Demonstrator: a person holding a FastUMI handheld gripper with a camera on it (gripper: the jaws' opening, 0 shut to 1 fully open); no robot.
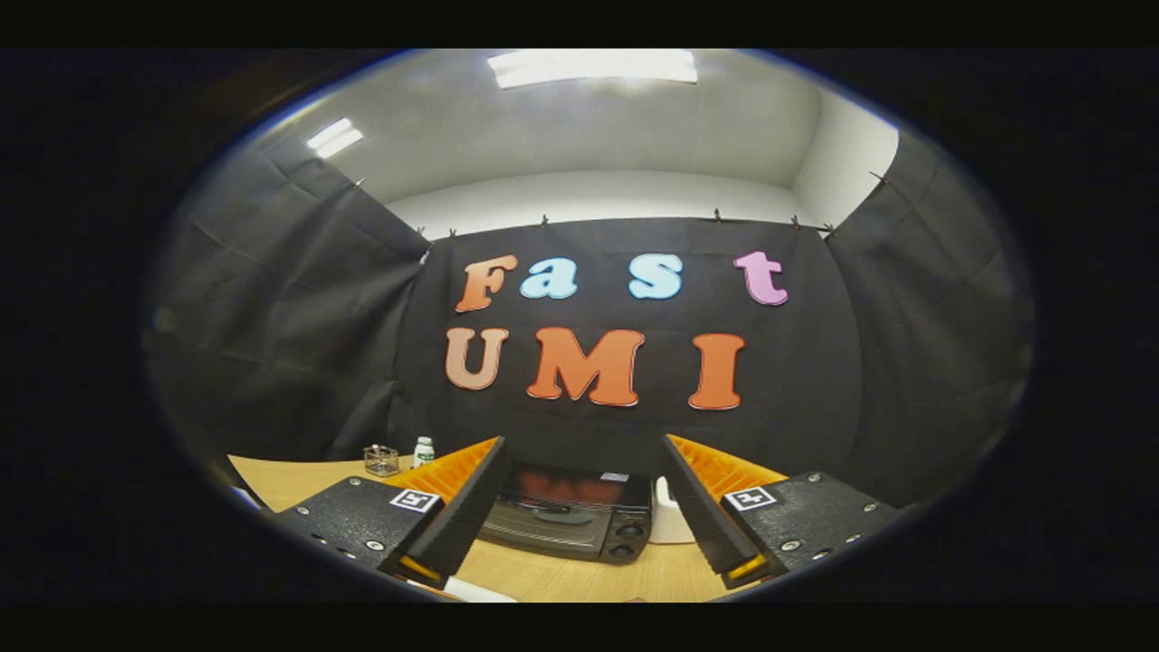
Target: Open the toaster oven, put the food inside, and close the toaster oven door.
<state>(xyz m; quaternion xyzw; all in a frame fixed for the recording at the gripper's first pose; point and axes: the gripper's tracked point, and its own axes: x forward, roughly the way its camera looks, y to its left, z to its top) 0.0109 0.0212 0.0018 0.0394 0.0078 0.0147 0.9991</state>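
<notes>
A black toaster oven [570,521] stands on the wooden table [299,480], seen between and beyond my two fingers. Its glass door is shut, with a handle across the front and two knobs on its right side. My gripper [584,512] is open, held high above the table and well short of the oven, with nothing between its fingers. A white object [668,523] sits just to the right of the oven, partly hidden by my right finger; I cannot tell what it is.
A small clear glass container [381,460] and a white bottle with a green cap [423,450] stand at the back left of the table, against the black cloth wall. A pale strip [475,590] shows at the table's near edge.
</notes>
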